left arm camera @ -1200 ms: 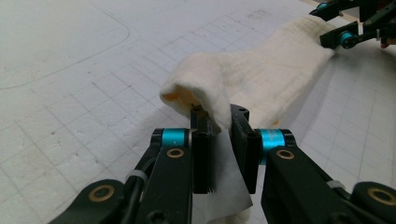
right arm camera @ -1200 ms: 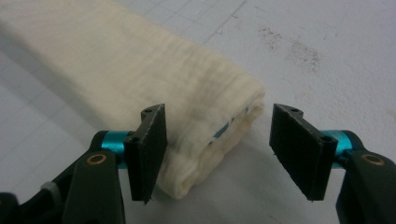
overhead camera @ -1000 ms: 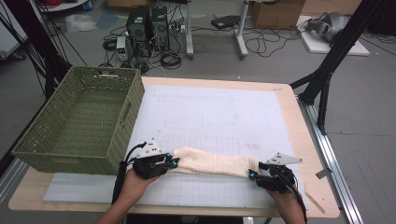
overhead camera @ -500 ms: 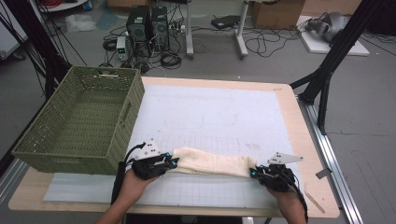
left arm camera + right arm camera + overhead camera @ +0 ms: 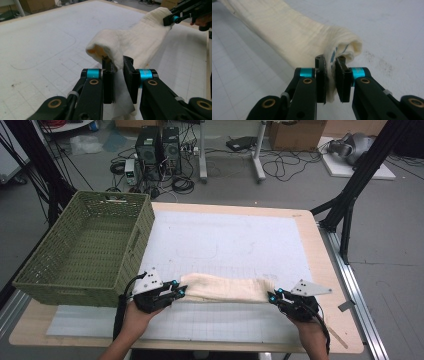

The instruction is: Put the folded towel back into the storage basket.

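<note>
A long cream cloth (image 5: 225, 287), folded lengthwise, lies across the front of the white gridded mat (image 5: 225, 235). My left gripper (image 5: 181, 291) is shut on its left end. In the left gripper view the jaws (image 5: 117, 62) pinch a fold of the cloth (image 5: 140, 42), and the right gripper (image 5: 172, 18) shows at the cloth's far end. My right gripper (image 5: 272, 295) is shut on the right end. Its jaws (image 5: 330, 61) have just been closing, and they squeeze the bunched cloth (image 5: 287, 32) with its blue-striped edge.
A green woven basket (image 5: 135, 245), empty, stands on the table's left side close to my left hand. The wooden table edge (image 5: 327, 270) runs just right of the mat. Beyond the table, computer cases, cables and black frame legs stand on the floor.
The right gripper's jaws have closed onto the cloth's right end. Both hands stay about where they were, and the cloth lies as before.
</note>
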